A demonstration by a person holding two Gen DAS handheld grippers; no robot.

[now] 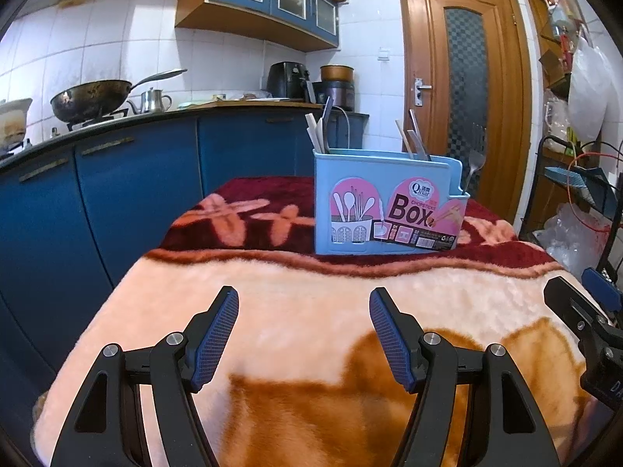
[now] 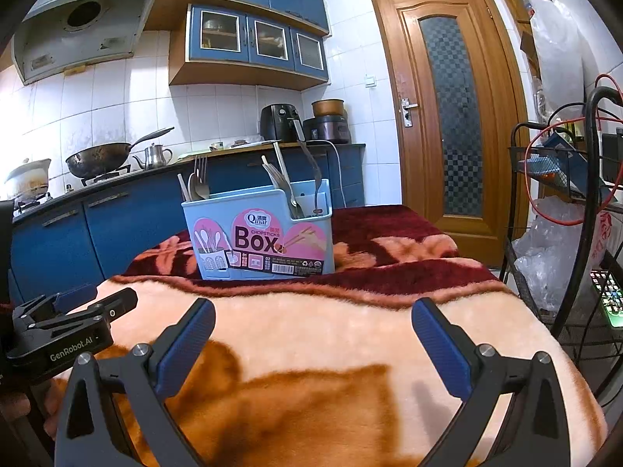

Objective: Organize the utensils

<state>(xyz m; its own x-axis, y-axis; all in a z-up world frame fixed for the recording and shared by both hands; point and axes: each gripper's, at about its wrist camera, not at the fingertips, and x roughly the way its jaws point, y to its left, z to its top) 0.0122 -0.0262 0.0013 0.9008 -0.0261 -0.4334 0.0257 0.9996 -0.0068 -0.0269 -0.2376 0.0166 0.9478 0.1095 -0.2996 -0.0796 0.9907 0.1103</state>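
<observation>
A light blue utensil box (image 1: 389,202) with a pink "Box" label stands upright on a blanket-covered table (image 1: 296,295); it also shows in the right wrist view (image 2: 261,233). Chopsticks (image 1: 317,132), spoons (image 2: 196,188) and forks (image 1: 476,163) stick up out of its compartments. My left gripper (image 1: 303,299) is open and empty, low over the blanket in front of the box. My right gripper (image 2: 313,311) is open and empty, beside the left one, which shows at the left edge of the right wrist view (image 2: 74,323).
Blue kitchen cabinets (image 1: 136,194) run along the left with a wok (image 1: 93,99) and kettle (image 1: 153,101) on the counter. A wooden door (image 1: 463,89) stands behind the table. A black wire rack (image 2: 560,202) with bags and cables stands at the right.
</observation>
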